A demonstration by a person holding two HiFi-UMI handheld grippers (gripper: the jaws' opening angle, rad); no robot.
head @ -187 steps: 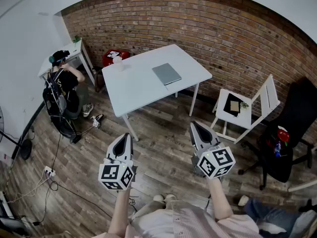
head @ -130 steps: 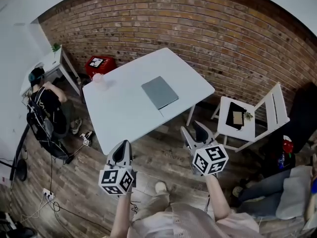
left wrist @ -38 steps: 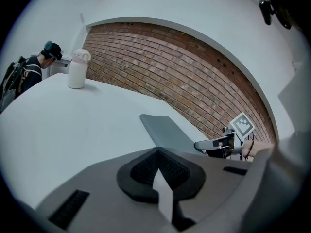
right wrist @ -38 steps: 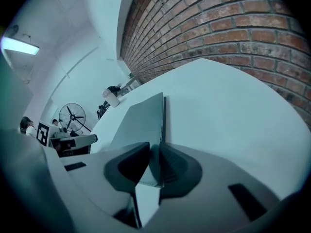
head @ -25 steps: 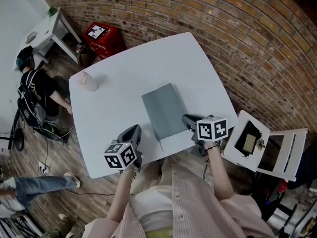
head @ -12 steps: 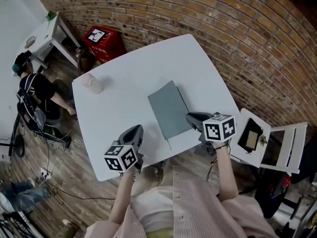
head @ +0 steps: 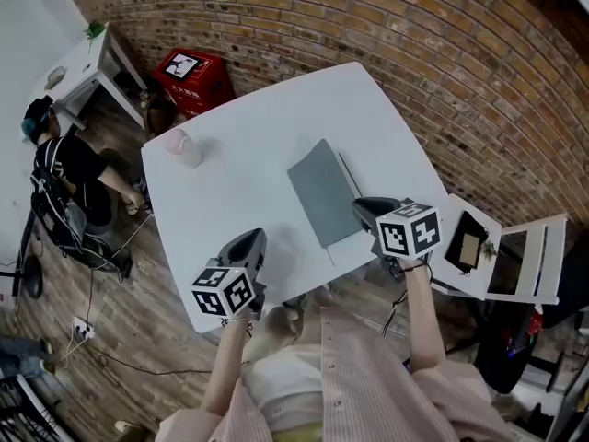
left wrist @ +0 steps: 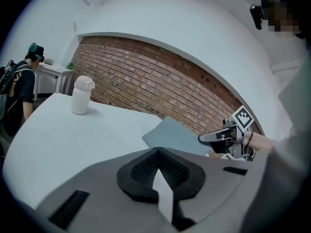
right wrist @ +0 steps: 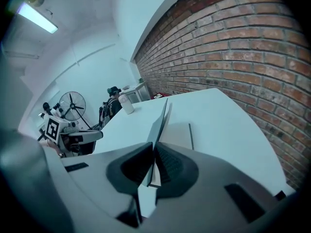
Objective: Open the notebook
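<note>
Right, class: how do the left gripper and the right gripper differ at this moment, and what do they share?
The right gripper pinches the raised cover of the notebook, its fingers having just been closing; the left gripper is shut on nothing. The right gripper is at the notebook's edge; the left gripper stands apart from it. Both are over the white table.

No text, number or brand is legible. The red crate [head: 198, 79] at eleven o'clock of the counter [head: 248, 145] bears a white label with unreadably small print. Left gripper [head: 247, 238] and right gripper [head: 361, 206] cubes show only black-and-white square markers.
</note>
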